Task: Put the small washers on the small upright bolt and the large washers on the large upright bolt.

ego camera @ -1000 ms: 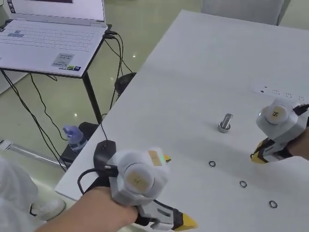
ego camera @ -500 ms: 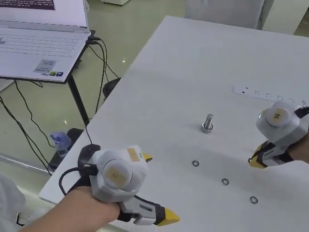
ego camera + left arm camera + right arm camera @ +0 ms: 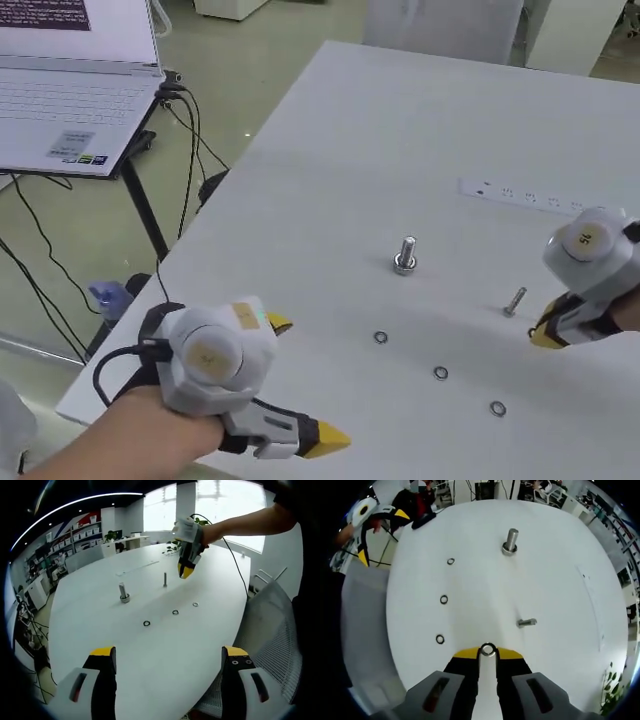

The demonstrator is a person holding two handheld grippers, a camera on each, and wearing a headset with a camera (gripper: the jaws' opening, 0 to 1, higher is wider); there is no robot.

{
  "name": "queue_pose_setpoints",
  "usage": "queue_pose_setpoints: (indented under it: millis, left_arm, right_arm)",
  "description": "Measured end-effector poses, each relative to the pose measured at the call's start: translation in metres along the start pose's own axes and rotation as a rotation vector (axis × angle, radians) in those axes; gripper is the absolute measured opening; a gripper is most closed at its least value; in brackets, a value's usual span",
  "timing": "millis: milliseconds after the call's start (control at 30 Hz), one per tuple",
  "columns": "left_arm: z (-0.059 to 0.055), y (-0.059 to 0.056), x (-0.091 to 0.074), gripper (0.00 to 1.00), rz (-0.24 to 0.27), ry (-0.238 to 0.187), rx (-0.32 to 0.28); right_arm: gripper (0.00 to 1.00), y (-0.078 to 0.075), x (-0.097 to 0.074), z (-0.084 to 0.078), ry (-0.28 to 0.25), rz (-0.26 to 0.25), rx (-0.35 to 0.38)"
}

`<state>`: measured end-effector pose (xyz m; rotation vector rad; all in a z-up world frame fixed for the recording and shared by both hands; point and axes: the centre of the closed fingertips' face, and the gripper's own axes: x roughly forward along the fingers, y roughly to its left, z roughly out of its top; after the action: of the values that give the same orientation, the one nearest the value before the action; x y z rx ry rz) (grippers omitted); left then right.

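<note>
Jaws of the right gripper (image 3: pixel 548 335) pinch one washer (image 3: pixel 488 650) near the small bolt (image 3: pixel 526 623). Three loose washers (image 3: pixel 440 373) lie on the table (image 3: pixel 330 180) near the large bolt (image 3: pixel 405 255). Left gripper (image 3: pixel 169 652) jaws gape wide.

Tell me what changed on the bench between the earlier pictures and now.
The right gripper, shut on a washer, drew away to the right, uncovering the small bolt. The view itself also shifted with the head. The big bolt, three loose washers on the table and the open left gripper kept their places.
</note>
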<state>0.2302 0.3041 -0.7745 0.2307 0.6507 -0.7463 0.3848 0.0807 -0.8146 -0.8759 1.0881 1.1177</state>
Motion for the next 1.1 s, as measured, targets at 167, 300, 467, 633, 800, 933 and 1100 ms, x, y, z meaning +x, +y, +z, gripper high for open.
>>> queue_pose_setpoints:
  millis: [167,300,467,633,800,933,1100]
  left_arm:
    - [0.001,-0.002,0.001,0.87,0.005,-0.004,-0.007]
    - [-0.001,-0.004,0.002,0.87,0.007,-0.006,-0.017]
    - [-0.002,-0.004,0.001,0.88,0.012,-0.004,-0.019]
    - [-0.006,-0.005,0.001,0.88,0.008,0.007,-0.017]
    - [-0.006,-0.003,-0.001,0.87,0.009,0.007,-0.02]
    - [-0.006,-0.001,-0.001,0.87,0.004,0.012,-0.015]
    - [-0.007,0.0,-0.001,0.86,0.003,0.018,-0.01]
  right_arm:
    - [0.13,-0.013,-0.005,0.002,-0.01,-0.021,-0.002]
    - [0.13,-0.024,-0.007,0.006,-0.011,-0.03,-0.004]
    - [0.13,-0.038,-0.009,0.013,-0.015,-0.04,-0.002]
    - [0.13,-0.048,-0.011,0.021,-0.025,-0.051,-0.002]
    - [0.13,-0.054,-0.008,0.03,-0.035,-0.053,-0.005]
    - [0.13,-0.054,-0.003,0.034,-0.032,-0.051,-0.012]
    - [0.13,-0.057,0.002,0.035,-0.021,-0.054,-0.022]
